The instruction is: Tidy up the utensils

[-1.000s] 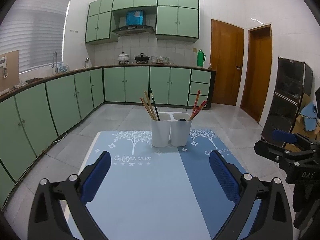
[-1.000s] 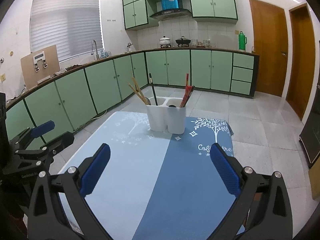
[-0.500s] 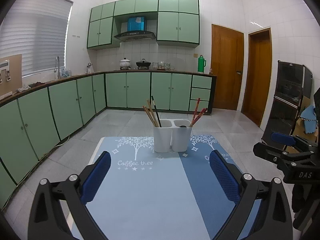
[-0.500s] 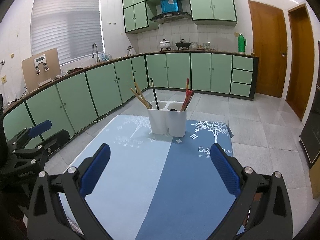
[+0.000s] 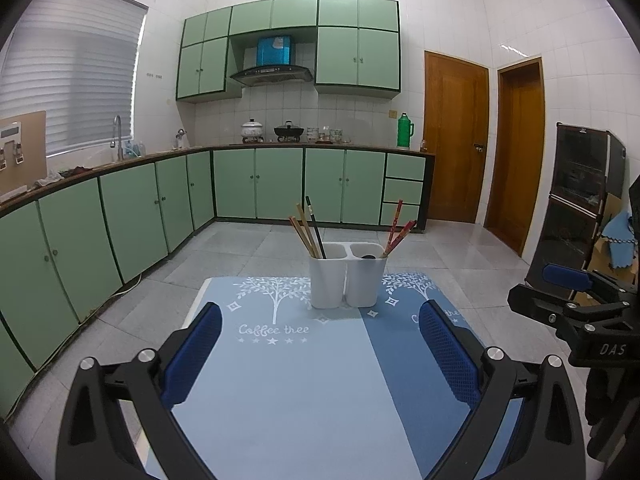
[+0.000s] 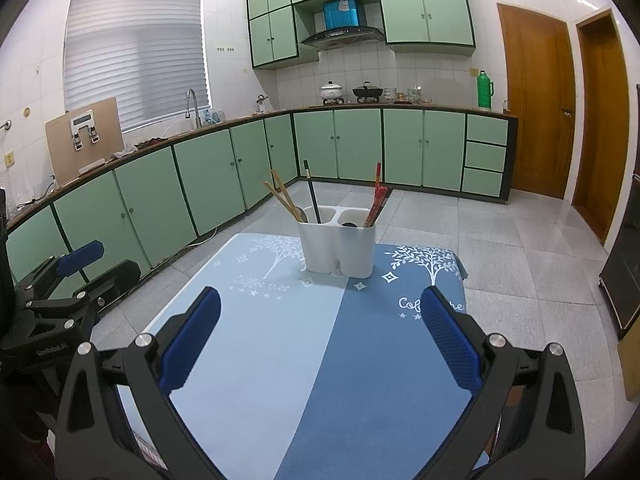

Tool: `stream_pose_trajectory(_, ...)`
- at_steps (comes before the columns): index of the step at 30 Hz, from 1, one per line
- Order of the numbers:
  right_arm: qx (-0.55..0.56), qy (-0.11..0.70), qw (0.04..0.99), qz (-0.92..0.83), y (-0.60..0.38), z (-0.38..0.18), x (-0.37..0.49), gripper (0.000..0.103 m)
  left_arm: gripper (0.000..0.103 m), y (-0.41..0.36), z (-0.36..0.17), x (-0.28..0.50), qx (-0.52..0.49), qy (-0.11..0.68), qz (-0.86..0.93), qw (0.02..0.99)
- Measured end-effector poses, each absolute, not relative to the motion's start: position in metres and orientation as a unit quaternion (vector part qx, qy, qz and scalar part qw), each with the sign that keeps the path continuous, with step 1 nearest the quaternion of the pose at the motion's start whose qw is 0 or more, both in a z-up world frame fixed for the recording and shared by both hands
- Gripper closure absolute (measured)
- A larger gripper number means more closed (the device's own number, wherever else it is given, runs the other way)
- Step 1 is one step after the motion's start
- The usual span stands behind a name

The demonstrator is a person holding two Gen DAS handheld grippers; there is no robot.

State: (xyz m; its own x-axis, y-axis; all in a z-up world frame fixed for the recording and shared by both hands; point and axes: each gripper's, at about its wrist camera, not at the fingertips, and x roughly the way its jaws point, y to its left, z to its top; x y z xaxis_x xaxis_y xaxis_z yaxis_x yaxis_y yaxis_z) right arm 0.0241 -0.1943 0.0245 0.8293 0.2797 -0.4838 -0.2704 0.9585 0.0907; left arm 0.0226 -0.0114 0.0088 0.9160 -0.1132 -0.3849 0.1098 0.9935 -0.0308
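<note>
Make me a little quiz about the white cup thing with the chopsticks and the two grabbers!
1. True or false: the red chopsticks stand in the right compartment of the white holder.
2. Which gripper holds something? A left gripper; B right gripper; C neither.
3. Fill in: the holder stands on a blue ____.

Key: 1 true; 2 C, both are open and empty; 3 mat.

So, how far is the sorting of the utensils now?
Done, it seems: wooden chopsticks and a black one stand in the holder's left cup, red chopsticks in the right. In hand: nothing; left tool and right tool are open. Left: nothing lies on the tablecloth.
</note>
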Motion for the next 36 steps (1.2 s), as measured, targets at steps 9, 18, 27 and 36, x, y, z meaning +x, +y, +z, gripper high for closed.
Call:
stream_pose_trajectory(9, 0.011, 0.254, 0.957, 0.143, -0.1969, 0.0250, 0.0230, 0.006, 0.006, -0.0135, 0.0092, 0.0232, -0.002, 0.198, -0.058, 0.979)
stream_pose_trajectory(18, 0.014, 0.255, 0.956, 0.142, -0.1999, 0.0237, 0.0228, 0.006, 0.006, -0.0147, 0.0104, 0.0240, 0.000, 0.198, -0.058, 0.978)
stream_pose_trajectory(27, 0.014, 0.256, 0.956, 0.140, -0.2004, 0.0218, 0.0216, 0.006, 0.006, -0.0146, 0.0094, 0.0255, 0.000, 0.201, -0.059, 0.978)
stream_pose_trajectory(36, 0.016, 0.258, 0.956, 0.140, -0.2023, 0.0204, 0.0212, 0.006, 0.006, -0.0142, 0.0070, 0.0270, 0.000, 0.202, -0.058, 0.978)
